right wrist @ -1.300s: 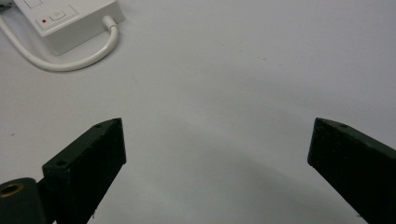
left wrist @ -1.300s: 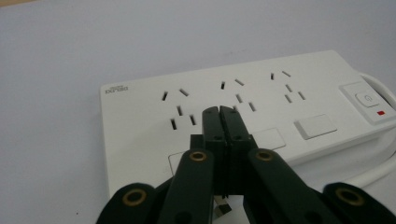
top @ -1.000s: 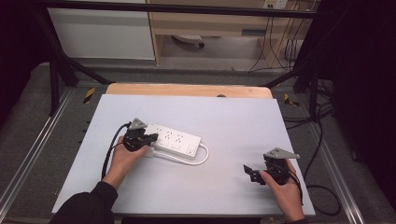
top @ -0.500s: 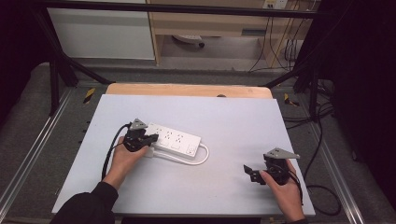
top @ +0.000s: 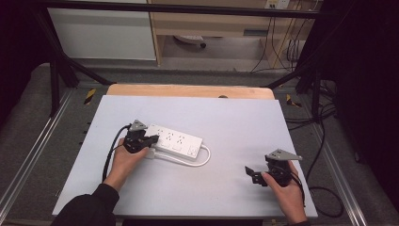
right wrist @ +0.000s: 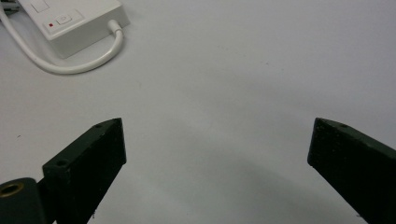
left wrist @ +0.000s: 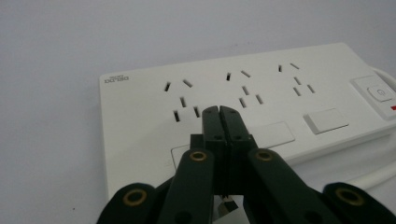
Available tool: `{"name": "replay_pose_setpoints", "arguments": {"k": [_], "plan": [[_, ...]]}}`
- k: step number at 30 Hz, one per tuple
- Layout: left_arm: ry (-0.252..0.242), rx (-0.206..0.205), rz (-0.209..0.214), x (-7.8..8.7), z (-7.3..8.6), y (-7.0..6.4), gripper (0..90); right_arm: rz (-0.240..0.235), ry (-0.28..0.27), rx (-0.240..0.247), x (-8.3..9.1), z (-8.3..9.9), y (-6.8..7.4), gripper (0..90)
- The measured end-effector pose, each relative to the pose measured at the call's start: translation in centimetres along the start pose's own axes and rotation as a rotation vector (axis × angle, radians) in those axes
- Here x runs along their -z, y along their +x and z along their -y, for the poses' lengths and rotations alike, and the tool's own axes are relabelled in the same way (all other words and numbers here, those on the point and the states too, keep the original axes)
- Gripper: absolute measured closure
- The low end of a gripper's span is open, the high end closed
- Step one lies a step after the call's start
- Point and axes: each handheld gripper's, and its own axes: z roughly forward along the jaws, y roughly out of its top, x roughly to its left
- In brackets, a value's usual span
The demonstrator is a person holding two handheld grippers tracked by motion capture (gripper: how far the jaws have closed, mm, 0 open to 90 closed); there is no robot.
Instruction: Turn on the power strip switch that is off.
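A white power strip [top: 176,141] lies flat on the white tabletop [top: 235,122], left of centre. Its white cord [top: 200,161] loops from the right end back along its near side. My left gripper [top: 147,139] is at the strip's left end, held in a hand. In the left gripper view, the gripper [left wrist: 219,111] is shut, jaws pressed together over the leftmost socket of the power strip [left wrist: 280,93], with nothing seen between the tips. My right gripper [top: 254,174] rests near the front right, apart from the strip. The right gripper [right wrist: 215,133] is open above bare table, with the strip's switch end [right wrist: 70,21] and cord [right wrist: 70,67] beyond it.
A wooden strip [top: 188,90] borders the table's far edge. A black cable [top: 110,153] trails from the left gripper towards the person. Metal rails [top: 329,160] run along both sides, with dark cables [top: 324,193] on the floor at the right.
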Motion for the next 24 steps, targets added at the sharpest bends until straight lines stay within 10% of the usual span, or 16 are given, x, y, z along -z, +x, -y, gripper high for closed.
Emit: {"name": "replay_pose_setpoints", "arguments": {"k": [24], "plan": [[0.004, -0.018, 0.022, -0.34, 0.22, -0.65, 90.0, 0.002, 0.001, 0.005, -0.03, 0.01, 0.06, 4.8]]}}
